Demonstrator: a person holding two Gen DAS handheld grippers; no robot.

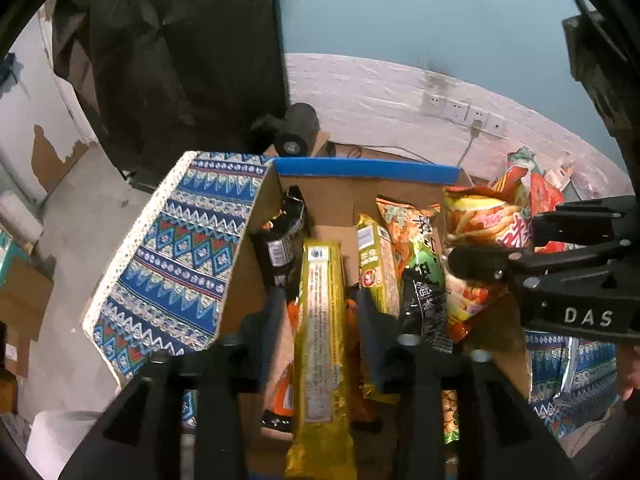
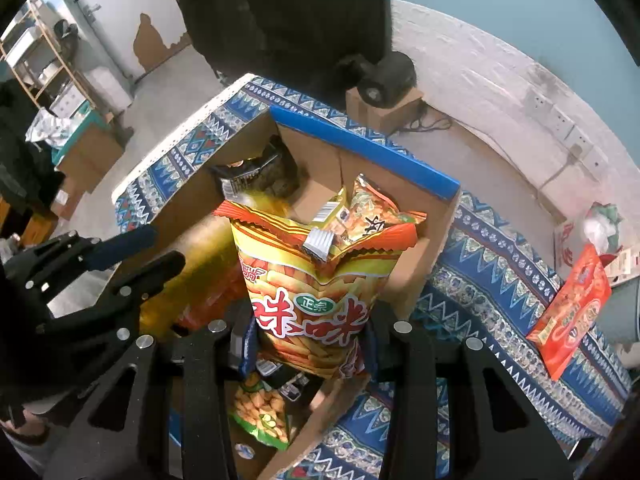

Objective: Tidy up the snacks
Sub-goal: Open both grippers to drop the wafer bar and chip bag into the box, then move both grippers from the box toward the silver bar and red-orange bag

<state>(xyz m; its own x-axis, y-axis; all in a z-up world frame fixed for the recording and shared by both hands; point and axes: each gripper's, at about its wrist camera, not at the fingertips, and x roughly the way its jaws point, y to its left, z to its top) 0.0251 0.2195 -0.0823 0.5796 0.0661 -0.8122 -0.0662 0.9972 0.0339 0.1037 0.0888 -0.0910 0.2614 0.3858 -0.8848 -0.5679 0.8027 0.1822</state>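
Observation:
An open cardboard box [image 1: 368,170] [image 2: 360,144] with a blue rim stands on a patterned blue cloth [image 1: 172,256] [image 2: 500,264] and holds several snack packets. My left gripper [image 1: 322,312] [image 2: 156,252] reaches into the box. A long yellow packet [image 1: 320,320] lies between its fingers with a gap on each side, so the jaws are open. My right gripper [image 2: 310,332] [image 1: 492,240] is shut on a large yellow-and-red chips bag [image 2: 316,280] [image 1: 488,220], held upright over the right side of the box. A black packet [image 1: 280,236] leans at the back left.
A red packet [image 2: 572,312] lies on the cloth right of the box, with more wrappers [image 2: 600,224] behind it. A black cylinder [image 1: 296,132] sits on a small carton behind the box. The table's left edge drops to a grey floor [image 1: 80,208]. A green peanut bag [image 2: 260,412] lies low in the box.

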